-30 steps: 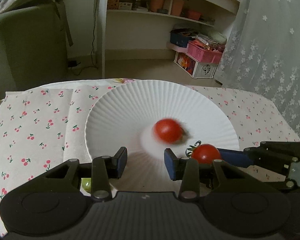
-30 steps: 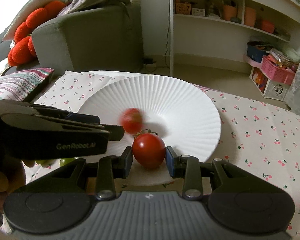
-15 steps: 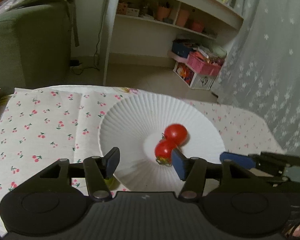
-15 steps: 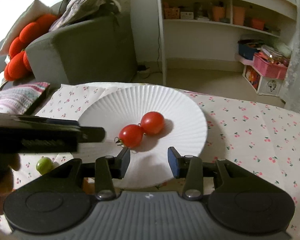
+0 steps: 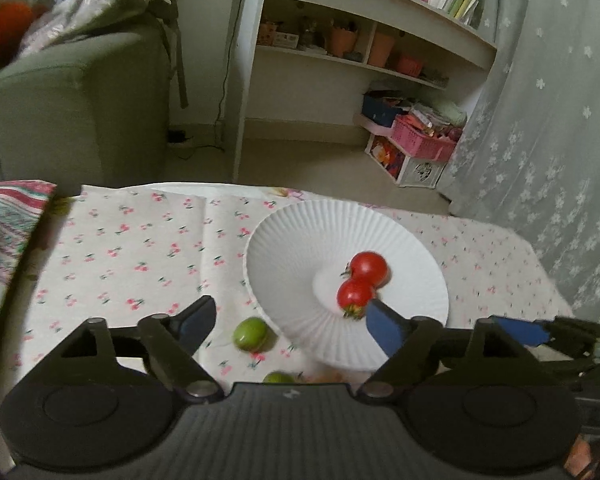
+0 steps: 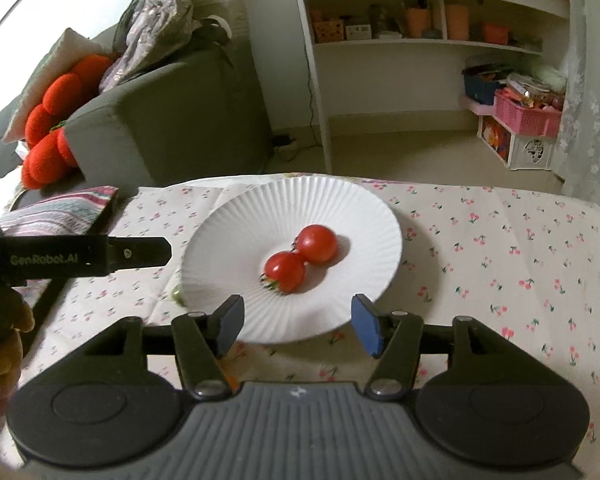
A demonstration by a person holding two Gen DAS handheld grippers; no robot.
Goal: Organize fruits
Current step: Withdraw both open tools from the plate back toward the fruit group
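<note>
Both my grippers are empty. My left gripper [image 5: 290, 322] has its jaws spread wide, hanging over the near-left edge of the white ribbed plate [image 5: 300, 240]. My right gripper [image 6: 298, 322] is also spread wide, just short of the plate's near rim [image 6: 284, 332].

Two red tomatoes sit in the plate's centre, touching each other — the nearer tomato [image 6: 285, 271] has its green calyx pointing toward me, the farther tomato [image 6: 317, 243] is just behind it and to the right. Same pair in the left wrist view: nearer one [image 5: 355, 294], farther one [image 5: 368, 267].

On the cherry-print tablecloth [image 6: 500, 248], a green fruit [image 5: 251, 334] lies just off the plate's near-left rim, between my left jaws in that view. A second green fruit [image 5: 278, 378] is closer to me, mostly hidden by the gripper body. There's something orange beside it, too blurred to identify.

From the right wrist view, my left gripper's finger [image 6: 140, 252] reaches in from the left, beside the plate — not touching it as far as I can tell.
</note>
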